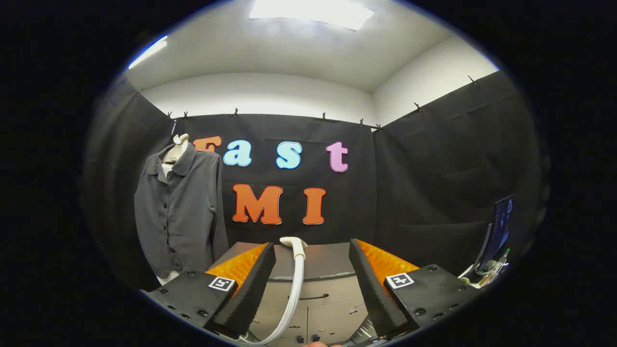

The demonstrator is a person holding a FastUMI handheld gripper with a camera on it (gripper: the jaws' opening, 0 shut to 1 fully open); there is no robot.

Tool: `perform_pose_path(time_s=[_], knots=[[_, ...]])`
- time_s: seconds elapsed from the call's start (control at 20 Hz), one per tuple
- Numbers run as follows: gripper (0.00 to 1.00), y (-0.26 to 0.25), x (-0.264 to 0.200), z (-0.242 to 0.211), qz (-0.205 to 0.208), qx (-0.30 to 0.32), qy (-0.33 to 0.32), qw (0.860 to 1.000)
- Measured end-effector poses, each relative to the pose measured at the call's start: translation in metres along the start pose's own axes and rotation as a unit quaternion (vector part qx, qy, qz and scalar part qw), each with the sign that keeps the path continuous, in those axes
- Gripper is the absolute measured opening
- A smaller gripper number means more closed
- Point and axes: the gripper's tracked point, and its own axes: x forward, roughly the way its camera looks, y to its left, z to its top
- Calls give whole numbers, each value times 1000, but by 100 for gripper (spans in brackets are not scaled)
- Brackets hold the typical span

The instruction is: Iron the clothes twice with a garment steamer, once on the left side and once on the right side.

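Spread wide apart, the handheld two-finger gripper (312,284) has its fingers (250,289) gripping nothing. Between them, a white flexible steamer hose (295,294) rises in a curve from below and ends in a pale rounded steamer head (294,242) that sits at the top of a grey cabinet (323,289) with drawers, just ahead of the fingertips. The hose touches neither finger.

Beyond the left finger, well apart from the steamer, a dark grey buttoned shirt (181,212) with a collar hangs upright on a pale mannequin form (177,147) against the black cloth wall. Beyond the right finger, at the side of the booth, a dark screen (501,226) stands with small items at its foot that are too small to tell.
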Motion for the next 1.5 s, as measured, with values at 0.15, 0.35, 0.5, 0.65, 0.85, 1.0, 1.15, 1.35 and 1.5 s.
perform_pose_path(time_s=[0.15, 0.35, 0.5, 0.65, 0.85, 1.0, 1.15, 1.35, 1.5], knots=[[97, -2, -2, 0, -2, -1, -7, 1000], [97, -3, -5, 4, 5, 1, -15, 1000], [97, -4, -6, 6, 15, 6, -18, 1000], [97, -4, -4, 6, 24, 2, -20, 1000], [97, -4, -3, 6, 41, 14, -19, 999], [97, -12, -5, -1, 41, 19, -15, 999], [97, -18, -6, -5, 38, 21, -13, 999], [97, -22, -10, -6, 35, 30, -15, 999], [97, -22, -14, -2, 38, 42, -22, 998]])
